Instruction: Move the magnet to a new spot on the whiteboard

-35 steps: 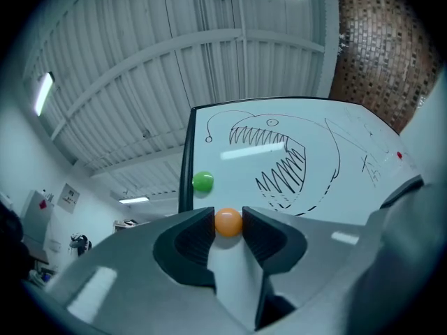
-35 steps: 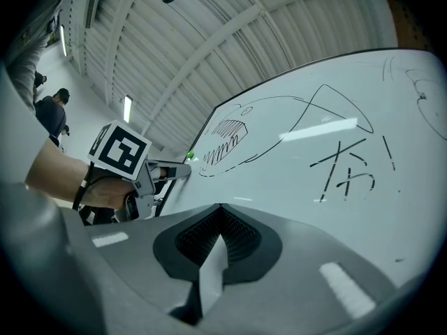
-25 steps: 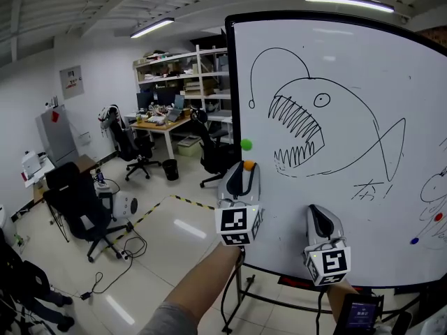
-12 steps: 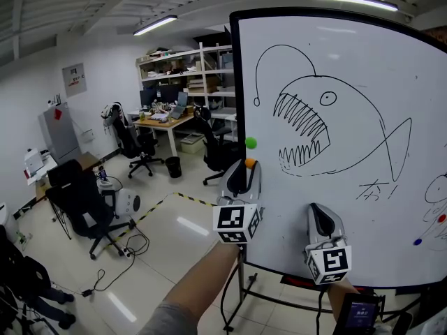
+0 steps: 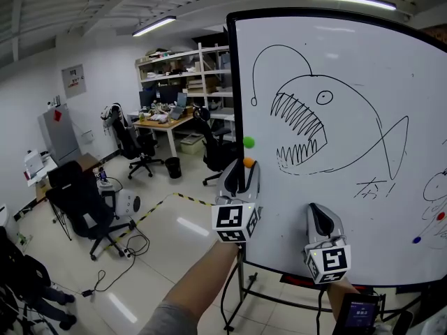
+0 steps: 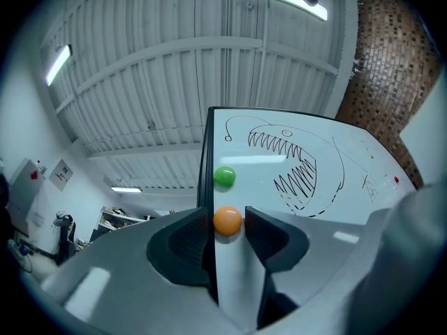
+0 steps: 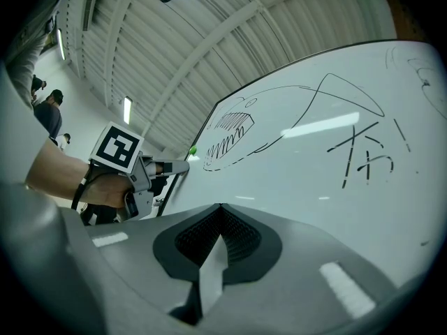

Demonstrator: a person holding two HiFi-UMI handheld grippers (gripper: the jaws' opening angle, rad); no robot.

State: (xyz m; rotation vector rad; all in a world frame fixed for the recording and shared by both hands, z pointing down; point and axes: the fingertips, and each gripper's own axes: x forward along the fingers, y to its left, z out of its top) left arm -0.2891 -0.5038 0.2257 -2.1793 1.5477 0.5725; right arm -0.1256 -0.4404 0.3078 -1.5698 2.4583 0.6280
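An orange magnet (image 5: 248, 162) (image 6: 227, 220) sits on the whiteboard (image 5: 349, 208) close to its left edge, just below a green magnet (image 5: 248, 142) (image 6: 224, 177). My left gripper (image 5: 244, 170) (image 6: 229, 224) points up at the board with the orange magnet between its jaws. These jaws have just been opening, and a thin gap shows beside the magnet. My right gripper (image 5: 320, 218) (image 7: 220, 208) hangs lower and to the right, in front of the board's lower part, shut and empty.
A black fish drawing (image 5: 307, 124) fills the board's middle. Red (image 5: 438, 216) and blue (image 5: 415, 241) magnets sit at its right edge. Office chairs (image 5: 80, 204), a desk (image 5: 164, 124) and shelves (image 5: 181, 82) stand to the left. Cables (image 5: 112, 271) lie on the floor.
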